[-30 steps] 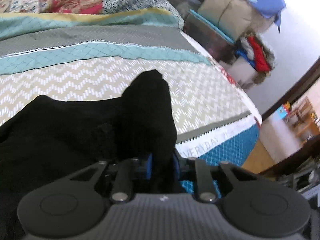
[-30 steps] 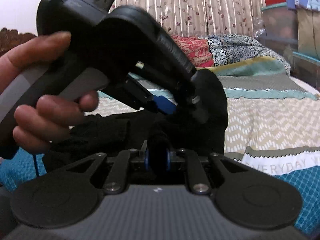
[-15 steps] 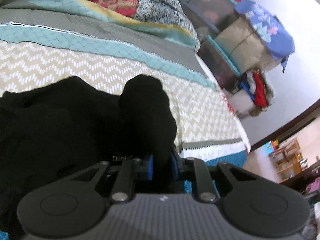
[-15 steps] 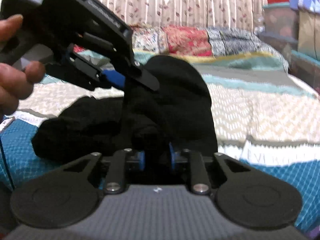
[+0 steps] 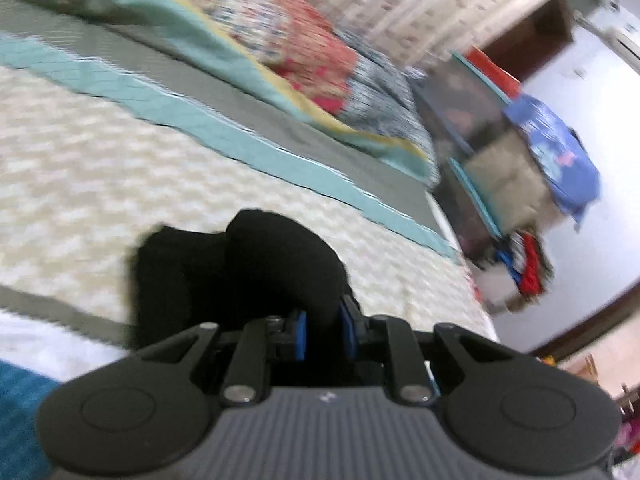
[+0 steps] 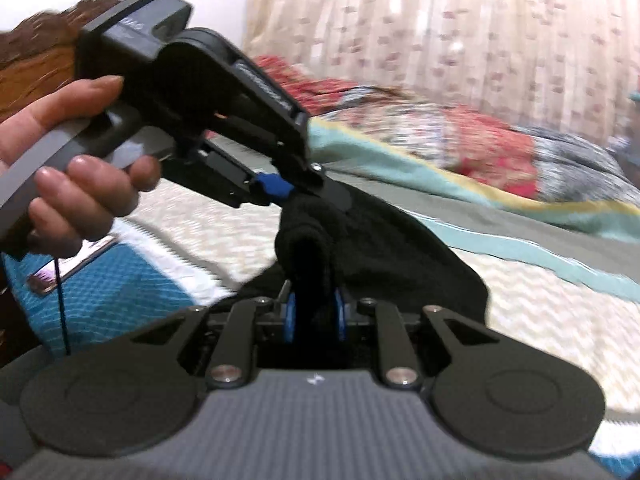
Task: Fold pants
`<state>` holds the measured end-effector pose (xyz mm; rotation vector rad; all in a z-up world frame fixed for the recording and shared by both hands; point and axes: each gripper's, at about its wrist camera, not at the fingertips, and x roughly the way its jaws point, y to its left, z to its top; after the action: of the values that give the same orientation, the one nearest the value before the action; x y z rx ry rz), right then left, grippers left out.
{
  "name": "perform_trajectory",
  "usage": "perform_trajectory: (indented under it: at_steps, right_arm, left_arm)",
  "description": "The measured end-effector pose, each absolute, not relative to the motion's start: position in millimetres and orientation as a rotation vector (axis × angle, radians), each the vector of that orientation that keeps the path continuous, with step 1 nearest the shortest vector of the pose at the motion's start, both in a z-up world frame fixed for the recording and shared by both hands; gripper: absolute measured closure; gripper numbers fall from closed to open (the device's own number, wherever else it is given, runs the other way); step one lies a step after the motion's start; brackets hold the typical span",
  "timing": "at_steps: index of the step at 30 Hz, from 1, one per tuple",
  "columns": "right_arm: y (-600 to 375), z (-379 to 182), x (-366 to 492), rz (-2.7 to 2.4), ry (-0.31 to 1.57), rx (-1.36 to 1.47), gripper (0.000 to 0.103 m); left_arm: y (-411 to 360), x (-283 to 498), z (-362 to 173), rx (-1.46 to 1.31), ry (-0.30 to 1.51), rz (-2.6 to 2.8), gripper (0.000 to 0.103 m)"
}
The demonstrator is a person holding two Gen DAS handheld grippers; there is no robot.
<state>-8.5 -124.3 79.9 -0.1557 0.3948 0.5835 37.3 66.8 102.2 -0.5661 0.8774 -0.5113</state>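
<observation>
The black pants (image 5: 240, 264) hang bunched above the patterned bedspread (image 5: 80, 152). My left gripper (image 5: 323, 332) is shut on a fold of the black cloth between its blue pads. In the right wrist view my right gripper (image 6: 314, 316) is shut on another fold of the pants (image 6: 392, 248), which stretch up to the left gripper (image 6: 280, 192) held in a hand at upper left. Both frames are motion-blurred.
Pillows and a colourful quilt (image 5: 312, 52) lie at the head of the bed. Stacked boxes and clothes (image 5: 520, 184) stand beside the bed on the right. A curtain (image 6: 440, 32) hangs behind. A phone (image 6: 68, 268) lies on the blue bed edge.
Both grippers have lifted the pants off the bed. Much less black cloth lies below the left gripper. The left gripper has risen and tilted in the right wrist view.
</observation>
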Motion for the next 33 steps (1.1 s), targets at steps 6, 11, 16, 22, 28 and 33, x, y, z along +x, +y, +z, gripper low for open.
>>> perform_trajectory:
  at_steps: [6, 11, 16, 22, 28, 33]
  right_arm:
    - [-68, 56, 13, 0.687, 0.521, -0.283, 0.073]
    - [-70, 44, 10, 0.678, 0.565, -0.308, 0.058]
    - [-106, 61, -3, 0.738, 0.548, -0.119, 0.058]
    - [-134, 67, 1, 0.694, 0.554, 0.11, 0.062]
    - [-99, 70, 17, 0.803, 0.608, 0.1, 0.079]
    - [-60, 32, 38, 0.793, 0.754, -0.015, 0.08]
  left_arm:
    - [102, 43, 53, -0.571, 0.943, -0.376, 0.083]
    - [99, 44, 24, -0.551, 0.973, -0.302, 0.068]
    - [106, 45, 33, -0.558, 0.951, -0.28, 0.057]
    - [108, 55, 61, -0.526, 0.862, -0.307, 0.053]
    - [74, 83, 49, -0.384, 0.916, -0.335, 0.075]
    - [76, 78, 63, -0.458, 0.767, -0.39, 0.087]
